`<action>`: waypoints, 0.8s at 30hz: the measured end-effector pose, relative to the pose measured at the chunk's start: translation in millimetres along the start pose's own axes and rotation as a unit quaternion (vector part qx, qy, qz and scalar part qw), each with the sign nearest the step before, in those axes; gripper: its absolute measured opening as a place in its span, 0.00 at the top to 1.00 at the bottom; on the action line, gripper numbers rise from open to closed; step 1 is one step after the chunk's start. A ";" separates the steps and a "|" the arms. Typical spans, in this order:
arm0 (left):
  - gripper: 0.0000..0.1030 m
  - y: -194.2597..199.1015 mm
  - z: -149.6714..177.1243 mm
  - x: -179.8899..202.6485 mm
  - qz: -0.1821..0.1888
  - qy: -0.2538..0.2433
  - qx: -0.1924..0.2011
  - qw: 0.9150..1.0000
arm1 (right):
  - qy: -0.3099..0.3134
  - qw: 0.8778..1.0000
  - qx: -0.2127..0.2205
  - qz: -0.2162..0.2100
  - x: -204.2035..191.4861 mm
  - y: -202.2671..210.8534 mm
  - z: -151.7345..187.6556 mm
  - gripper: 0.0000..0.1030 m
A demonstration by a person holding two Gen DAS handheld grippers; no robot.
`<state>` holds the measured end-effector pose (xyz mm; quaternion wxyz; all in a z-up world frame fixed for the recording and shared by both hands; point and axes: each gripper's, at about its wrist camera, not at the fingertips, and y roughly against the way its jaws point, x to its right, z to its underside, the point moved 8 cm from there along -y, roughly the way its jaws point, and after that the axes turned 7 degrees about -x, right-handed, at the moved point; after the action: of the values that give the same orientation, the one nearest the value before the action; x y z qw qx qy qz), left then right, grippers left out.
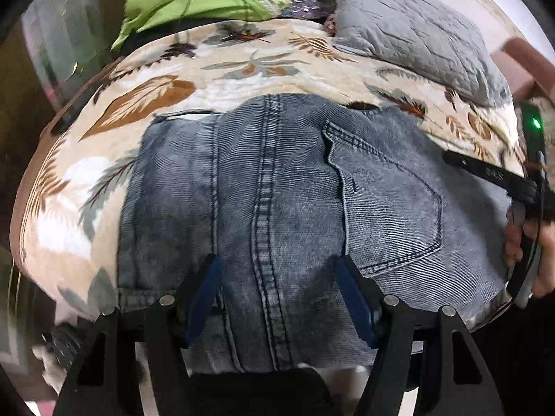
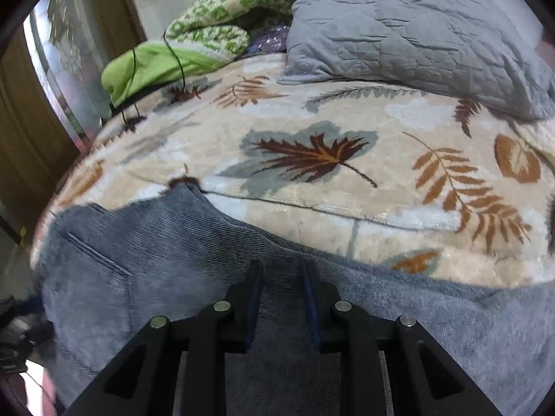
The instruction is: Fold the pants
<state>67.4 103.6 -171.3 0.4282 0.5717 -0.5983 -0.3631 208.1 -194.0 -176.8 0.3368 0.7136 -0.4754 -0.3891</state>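
Grey-blue denim pants [image 1: 277,190] lie flat on a leaf-patterned blanket [image 1: 145,97], back side up with a rear pocket [image 1: 388,201] showing. My left gripper [image 1: 277,263] is open, its blue-padded fingers spread over the centre seam near the front edge. My right gripper [image 2: 281,267] is over the pants [image 2: 156,260] near their far edge, fingers a narrow gap apart with nothing clearly held. The right gripper also shows at the right edge of the left wrist view [image 1: 485,170], held by a hand.
A grey quilted pillow [image 2: 399,27] lies at the back right of the bed. A green cloth [image 2: 152,62] and a green-white patterned blanket [image 2: 222,10] sit at the back left. A wooden door [image 2: 31,131] stands to the left. The blanket [image 2: 347,190] covers the bed.
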 end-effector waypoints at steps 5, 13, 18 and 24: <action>0.33 26.3 1.5 26.1 0.016 -0.023 0.036 0.999 | 0.048 0.996 0.007 -0.072 -31.9 40.1 23.3 0.73; 0.33 2.5 14.7 78.4 0.005 -0.093 0.010 0.996 | 0.091 0.992 -0.014 -0.084 -54.2 59.5 88.4 0.73; 0.32 -12.6 20.4 74.3 -0.006 -0.096 -0.006 0.995 | 0.077 0.995 -0.030 -0.050 -28.1 55.3 115.5 0.73; 0.21 -21.1 24.9 63.5 -0.020 -0.096 -0.019 0.995 | 0.030 0.998 -0.021 -0.057 20.7 68.5 117.7 0.73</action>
<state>53.5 37.2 -193.8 0.3724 0.5378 -0.6180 -0.4361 81.6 -248.5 -178.7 0.3432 0.7439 -0.4149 -0.3959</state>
